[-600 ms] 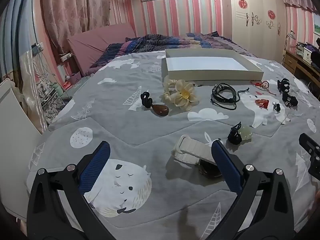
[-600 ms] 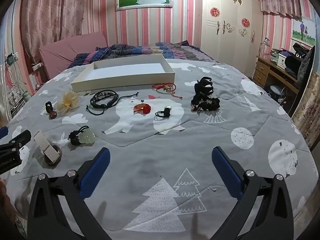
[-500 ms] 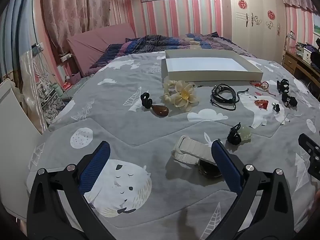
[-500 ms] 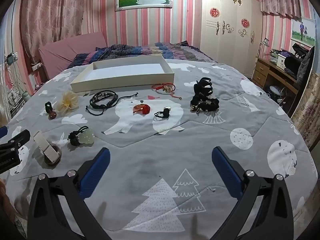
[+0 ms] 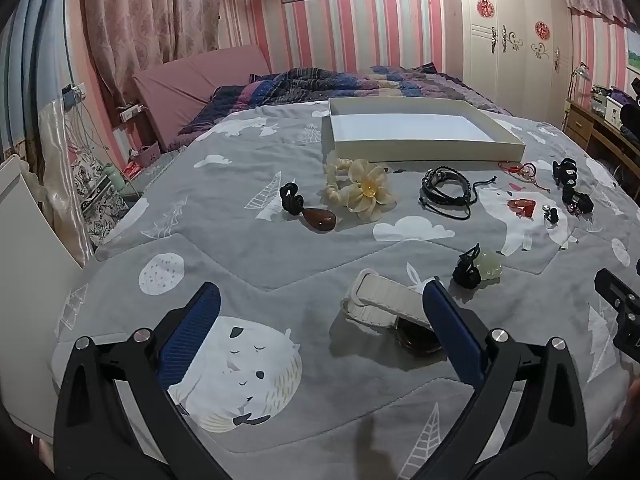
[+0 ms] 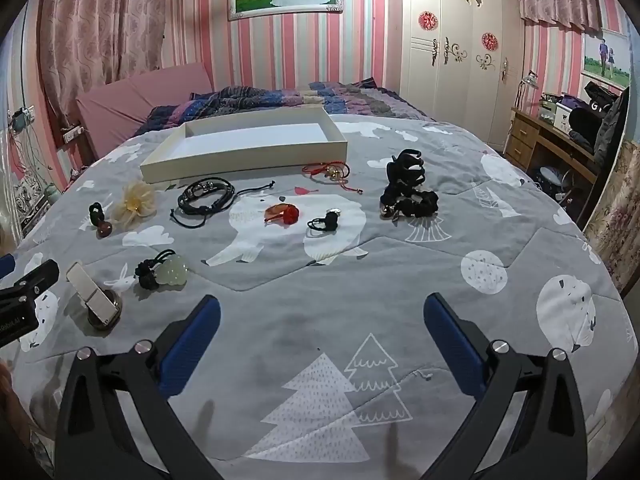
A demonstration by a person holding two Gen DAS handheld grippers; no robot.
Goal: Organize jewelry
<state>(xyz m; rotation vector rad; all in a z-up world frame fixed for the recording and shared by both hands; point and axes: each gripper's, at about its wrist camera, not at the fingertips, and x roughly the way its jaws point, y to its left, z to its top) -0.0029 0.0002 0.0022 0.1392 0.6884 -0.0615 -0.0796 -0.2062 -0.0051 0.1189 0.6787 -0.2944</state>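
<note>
Two claws hang over the bed, both tipped downward with jaws spread wide and nothing between the pads. The left claw hovers above a sleeping animal printed on the grey quilt; its right finger covers part of a white-strapped watch lying just beyond. The right claw is over bare quilt near a printed fir tree, well short of any jewelry.

Past the watch, toward the middle of the bed, sits a pale green pendant touching its knotted black cord. Further out on the left lies a brown teardrop pendant on a black cord, and just beside it a cream flower clip. To the right of the flower is a coiled black bracelet. Right of that lie a small red piece and a black ring, both on a white bear print. A red string bracelet lies near the tray's front corner. A black claw clip and a black scrunchie lie furthest right, touching.

An open white tray sits beyond all the pieces, with none of them inside it. Behind it are a rumpled dark blanket, striped pink walls and a white wardrobe.
</note>
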